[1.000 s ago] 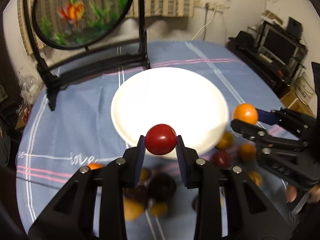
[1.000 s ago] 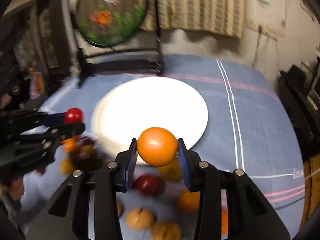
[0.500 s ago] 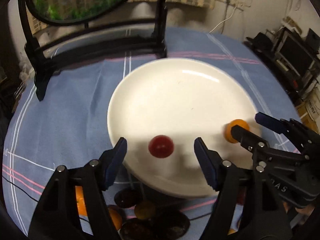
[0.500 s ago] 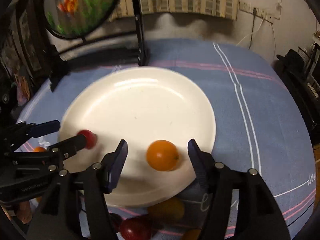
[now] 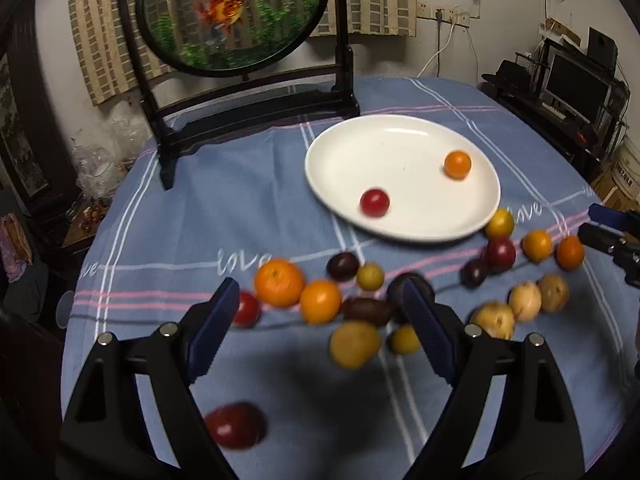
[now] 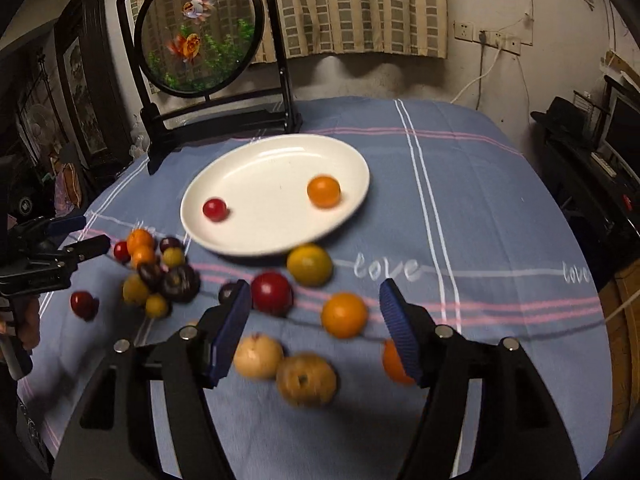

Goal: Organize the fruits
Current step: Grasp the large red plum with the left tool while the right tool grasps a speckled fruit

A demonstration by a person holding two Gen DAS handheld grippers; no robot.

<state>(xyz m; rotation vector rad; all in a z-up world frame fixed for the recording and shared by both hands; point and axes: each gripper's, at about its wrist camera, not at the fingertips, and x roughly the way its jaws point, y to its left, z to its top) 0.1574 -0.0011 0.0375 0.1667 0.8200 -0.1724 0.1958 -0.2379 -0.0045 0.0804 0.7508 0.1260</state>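
Note:
A white plate (image 5: 400,132) (image 6: 256,160) holds a small red fruit (image 5: 374,202) (image 6: 215,209) and a small orange fruit (image 5: 457,164) (image 6: 323,191). Several loose fruits, orange (image 5: 279,282), yellow (image 5: 354,343), dark purple (image 5: 366,311) and red (image 6: 272,293), lie on the blue cloth in front of the plate. My left gripper (image 5: 324,330) is open and empty above the left cluster. My right gripper (image 6: 316,330) is open and empty above the right cluster, near an orange (image 6: 344,315) and tan fruits (image 6: 306,378).
A round goldfish screen on a black stand (image 5: 240,16) (image 6: 200,28) stands behind the plate. The table is round, with its edge close on the left and right. Shelves with electronics (image 5: 576,80) stand at the right. A lone red fruit (image 5: 236,424) lies near the front.
Both grippers have pulled back from the plate toward the front of the table, open and empty. The red and orange fruits stay on the plate where they were let go.

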